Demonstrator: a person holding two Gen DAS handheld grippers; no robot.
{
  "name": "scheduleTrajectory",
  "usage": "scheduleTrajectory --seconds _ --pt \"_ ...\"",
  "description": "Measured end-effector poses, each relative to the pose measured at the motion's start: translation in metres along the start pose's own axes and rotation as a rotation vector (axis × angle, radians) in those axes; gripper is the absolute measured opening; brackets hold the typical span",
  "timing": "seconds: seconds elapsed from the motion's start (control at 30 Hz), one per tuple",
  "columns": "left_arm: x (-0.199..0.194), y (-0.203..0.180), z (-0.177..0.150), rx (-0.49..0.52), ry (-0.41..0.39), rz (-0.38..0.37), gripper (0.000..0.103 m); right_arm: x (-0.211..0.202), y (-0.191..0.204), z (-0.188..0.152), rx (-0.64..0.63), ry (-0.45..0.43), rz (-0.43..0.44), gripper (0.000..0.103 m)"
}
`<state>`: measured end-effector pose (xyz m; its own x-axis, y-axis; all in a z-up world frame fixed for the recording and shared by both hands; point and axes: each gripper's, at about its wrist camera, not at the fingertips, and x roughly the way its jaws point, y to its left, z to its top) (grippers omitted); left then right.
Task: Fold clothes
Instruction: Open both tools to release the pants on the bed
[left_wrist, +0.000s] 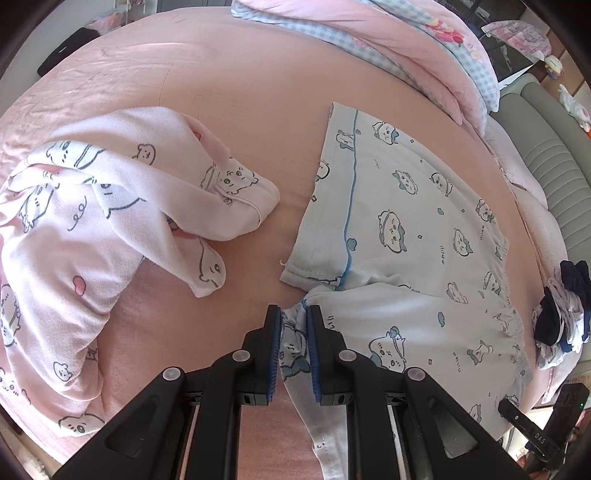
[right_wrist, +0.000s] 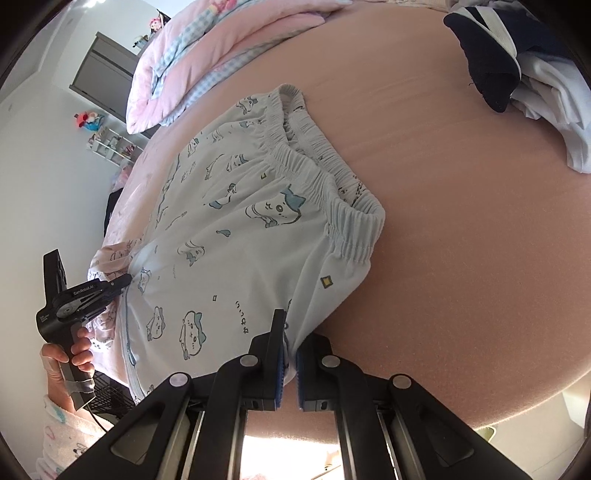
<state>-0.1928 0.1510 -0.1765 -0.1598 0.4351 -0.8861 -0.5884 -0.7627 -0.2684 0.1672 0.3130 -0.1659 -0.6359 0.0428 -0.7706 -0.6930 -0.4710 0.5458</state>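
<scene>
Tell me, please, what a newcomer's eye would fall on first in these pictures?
First, the pale blue cartoon-print shorts spread on the pink bed sheet, with the left tool shut on a leg hem and the right tool shut on the side seam below the waistband. Next, the crumpled pink cartoon-print garment lying apart, left of the shorts in the left wrist view. A dark navy and white heap lies beyond the waistband.

"GenRobot.AI" in white on the black body of the left hand-held gripper (right_wrist: 127, 282), seen at left in the right wrist view. "DAS" in white on the black device (left_wrist: 532, 435) at near right in the left wrist view. Small script printed on the pale blue shorts (right_wrist: 236, 236): too small to read.
</scene>
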Motion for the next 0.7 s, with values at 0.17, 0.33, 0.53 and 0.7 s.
scheduleTrajectory --seconds 0.17,0.33,0.53,0.7 --pt "-0.009 -0.006 0.001 0.043 0.004 0.016 0.020 0.004 0.004 0.005 0.017 0.005 0.023 0.001" --pt "-0.029 -0.015 -0.005 0.099 -0.021 0.002 0.074 0.006 0.000 0.007 0.078 0.013 0.063 0.007" --pt "-0.057 -0.021 -0.025 0.099 -0.088 -0.019 0.081 0.001 -0.008 0.009 0.178 0.024 0.233 0.054" --pt "-0.069 -0.031 -0.049 0.099 -0.093 -0.068 0.081 0.000 -0.003 0.008 0.170 0.024 0.232 0.058"
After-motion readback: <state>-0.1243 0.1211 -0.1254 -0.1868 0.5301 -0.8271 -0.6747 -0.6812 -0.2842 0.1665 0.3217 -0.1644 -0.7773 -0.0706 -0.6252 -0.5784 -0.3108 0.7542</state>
